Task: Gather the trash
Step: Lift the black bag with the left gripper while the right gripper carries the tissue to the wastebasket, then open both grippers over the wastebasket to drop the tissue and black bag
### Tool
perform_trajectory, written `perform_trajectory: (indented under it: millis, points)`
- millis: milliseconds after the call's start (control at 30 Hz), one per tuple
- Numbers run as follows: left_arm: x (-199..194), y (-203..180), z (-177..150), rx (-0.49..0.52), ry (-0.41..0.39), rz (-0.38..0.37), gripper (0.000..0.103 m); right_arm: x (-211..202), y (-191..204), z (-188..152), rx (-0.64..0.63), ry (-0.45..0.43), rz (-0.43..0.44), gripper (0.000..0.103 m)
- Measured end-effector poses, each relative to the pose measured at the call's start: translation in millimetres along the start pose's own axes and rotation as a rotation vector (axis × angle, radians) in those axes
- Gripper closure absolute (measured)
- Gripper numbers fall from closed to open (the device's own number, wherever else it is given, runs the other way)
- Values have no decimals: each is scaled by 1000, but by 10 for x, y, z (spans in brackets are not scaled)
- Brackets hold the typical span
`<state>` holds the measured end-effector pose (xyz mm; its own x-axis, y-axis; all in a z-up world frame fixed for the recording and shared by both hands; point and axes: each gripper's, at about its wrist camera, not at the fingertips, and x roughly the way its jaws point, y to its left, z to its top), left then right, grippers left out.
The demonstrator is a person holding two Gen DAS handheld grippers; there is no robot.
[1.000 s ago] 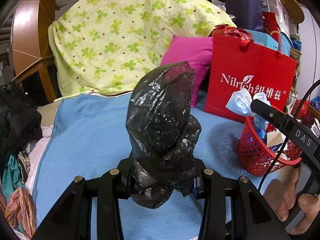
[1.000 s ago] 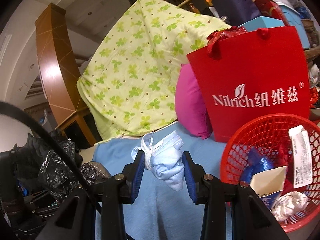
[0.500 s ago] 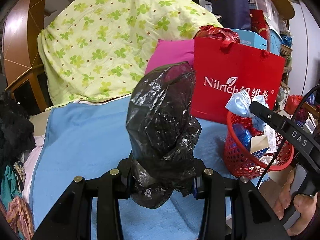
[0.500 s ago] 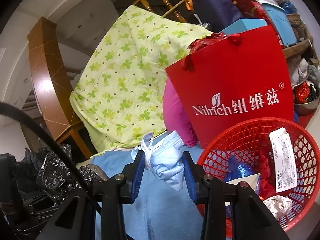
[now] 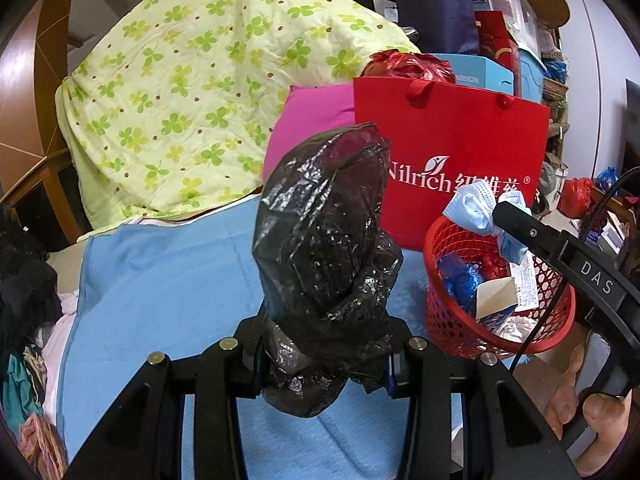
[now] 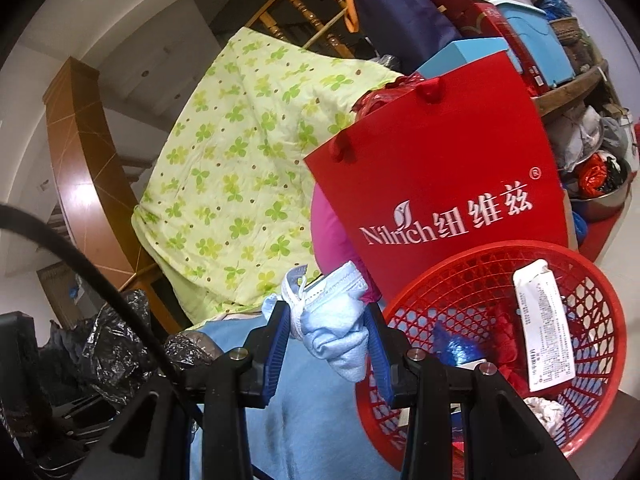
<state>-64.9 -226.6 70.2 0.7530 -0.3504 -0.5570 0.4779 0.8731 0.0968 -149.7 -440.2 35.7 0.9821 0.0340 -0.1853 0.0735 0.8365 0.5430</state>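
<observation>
Basket nearer; mask pinched in right claw

I'm looking into a lived-in home, a cluttered bedroom or storage corner by the look of it. A blue sheet covers a soft bed-like surface across the lower middle of the frame, with a green clover-print quilt heaped at upper left and a pink pillow beside it. A red shopping bag stands at centre right, and behind it, upper right, boxes and plastic bins are stacked high (nothing tidy about it). A turned wooden railing crosses the top, and loose clothes pile up at lower left.
</observation>
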Motion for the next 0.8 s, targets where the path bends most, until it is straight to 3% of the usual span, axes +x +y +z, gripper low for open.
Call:
perform_trajectory:
  millis: [800]
  points:
    - [78, -444, 306, 84, -52, -100, 58, -201, -469, 151, 134, -75, -79, 63]
